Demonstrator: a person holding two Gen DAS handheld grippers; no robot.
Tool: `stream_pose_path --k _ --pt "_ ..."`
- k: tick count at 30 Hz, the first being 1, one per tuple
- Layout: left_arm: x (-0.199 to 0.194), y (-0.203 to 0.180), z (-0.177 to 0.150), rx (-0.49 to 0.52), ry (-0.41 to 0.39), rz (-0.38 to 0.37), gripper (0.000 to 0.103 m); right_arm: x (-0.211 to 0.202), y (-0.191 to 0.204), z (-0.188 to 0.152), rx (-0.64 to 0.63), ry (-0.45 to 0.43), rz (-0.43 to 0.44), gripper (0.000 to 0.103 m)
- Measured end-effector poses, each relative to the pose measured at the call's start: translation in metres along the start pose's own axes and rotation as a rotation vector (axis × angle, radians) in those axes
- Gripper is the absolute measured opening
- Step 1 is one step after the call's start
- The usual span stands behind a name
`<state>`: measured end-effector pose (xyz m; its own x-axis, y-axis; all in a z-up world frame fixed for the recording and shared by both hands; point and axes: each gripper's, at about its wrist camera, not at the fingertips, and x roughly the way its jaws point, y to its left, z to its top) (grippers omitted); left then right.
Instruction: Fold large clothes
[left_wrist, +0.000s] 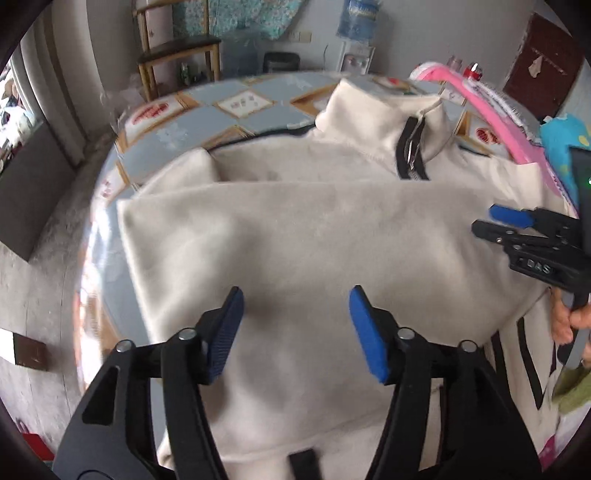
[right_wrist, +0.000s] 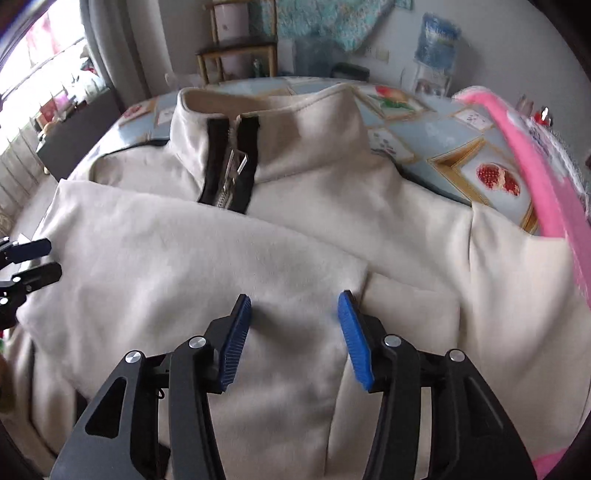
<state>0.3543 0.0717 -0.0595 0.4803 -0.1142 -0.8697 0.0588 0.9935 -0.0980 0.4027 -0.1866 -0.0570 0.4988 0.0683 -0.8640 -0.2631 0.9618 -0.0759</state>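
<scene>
A cream fleece pullover (right_wrist: 288, 258) with a black half-zip (right_wrist: 227, 173) is spread across the worktop (left_wrist: 236, 107), a sleeve folded over its chest. The left hand-held gripper (left_wrist: 295, 332) and the right hand-held gripper (right_wrist: 293, 339) are both held spread above the fabric, nothing pinched between the blue pads. The next fold is probably best done by gripping matching hem or side edges, lifting evenly and laying the layer flat so no crease is trapped. The worktop is covered by a blue patterned cloth; a pink rim (right_wrist: 535, 166) lies beside the garment, and a wooden chair (left_wrist: 177, 51) stands behind.
</scene>
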Motion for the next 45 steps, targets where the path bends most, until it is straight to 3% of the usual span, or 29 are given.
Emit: stream_pose_path --k 5,7,9,11,15,18,22,28,32,38,41,45 --pt "0.005 -0.01 -0.005 0.039 -0.005 0.023 0.074 -0.036 0.02 -0.016 -0.028 -0.059 0.089 0.049" --pt "0.006 -0.012 -0.009 0.055 -0.01 0.021 0.082 -0.033 0.032 -0.023 -0.065 -0.039 0.095 0.054" --pt "0.007 -0.015 -0.012 0.078 -0.011 0.037 0.083 -0.019 0.042 -0.034 -0.105 0.001 0.064 0.055" --pt "0.007 -0.019 -0.014 0.097 -0.009 0.057 0.086 -0.023 0.036 -0.036 -0.071 -0.011 0.061 0.063" --pt "0.007 -0.017 -0.013 0.091 0.005 0.05 0.087 -0.042 0.013 -0.036 0.046 -0.025 0.095 0.065" --pt "0.009 -0.019 -0.013 0.094 0.003 0.052 0.09 -0.055 -0.002 -0.048 0.078 -0.038 0.063 0.076" --pt "0.011 -0.02 -0.014 0.095 0.0 0.055 0.095 -0.066 -0.024 -0.066 0.108 -0.025 0.035 0.076" --pt "0.011 -0.021 -0.014 0.092 -0.005 0.064 0.095 -0.103 -0.084 -0.086 0.16 -0.068 -0.059 0.078" --pt "0.01 -0.021 -0.015 0.105 -0.008 0.056 0.095 -0.138 -0.139 -0.103 0.153 -0.085 -0.217 0.082" --pt "0.011 -0.021 -0.014 0.106 0.003 0.057 0.095 -0.171 -0.236 -0.132 0.228 -0.03 -0.418 0.082" --pt "0.011 -0.021 -0.013 0.108 0.009 0.057 0.095 -0.168 -0.273 -0.163 0.301 0.057 -0.431 0.082" --pt "0.012 -0.021 -0.013 0.108 0.006 0.061 0.096 -0.163 -0.281 -0.197 0.335 0.098 -0.411 0.082"
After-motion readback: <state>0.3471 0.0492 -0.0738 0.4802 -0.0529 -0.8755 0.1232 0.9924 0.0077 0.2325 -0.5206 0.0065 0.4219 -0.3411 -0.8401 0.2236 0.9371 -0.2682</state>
